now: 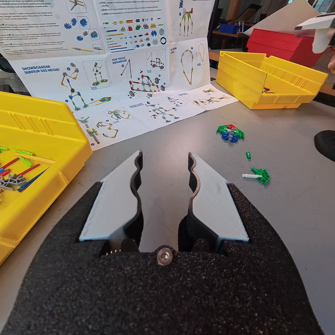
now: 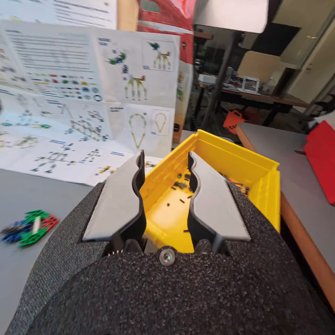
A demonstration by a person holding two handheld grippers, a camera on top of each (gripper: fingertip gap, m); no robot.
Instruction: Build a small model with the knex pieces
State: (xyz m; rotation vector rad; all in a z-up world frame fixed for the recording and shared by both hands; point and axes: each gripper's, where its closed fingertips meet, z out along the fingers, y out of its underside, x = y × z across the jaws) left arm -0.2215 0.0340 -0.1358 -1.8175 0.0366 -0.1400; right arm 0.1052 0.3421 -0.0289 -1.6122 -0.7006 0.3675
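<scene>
My left gripper (image 1: 165, 154) is open and empty above the grey table (image 1: 181, 181), beside a yellow bin (image 1: 54, 163) of rods and connectors on its left. To its right lie a small built piece of green, red and blue connectors (image 1: 230, 133), a short green rod (image 1: 248, 155) and a green connector on a white rod (image 1: 260, 175). My right gripper (image 2: 165, 154) is open and empty, held over the near end of a second yellow bin (image 2: 235, 163) with small black parts inside. The built piece (image 2: 30, 228) lies to its left, blurred.
A large folded instruction sheet (image 1: 108, 63) stands behind the table and also shows in the right wrist view (image 2: 72, 90). The second yellow bin (image 1: 268, 81) sits far right, with a red bin (image 1: 282, 45) behind it. A second table (image 2: 290, 163) with a red object (image 2: 322, 163) stands to the right. Left tips to right tips: about 45 cm. The short green rod (image 1: 248, 155) is about 20 cm from my left fingertips and 30 cm from my right.
</scene>
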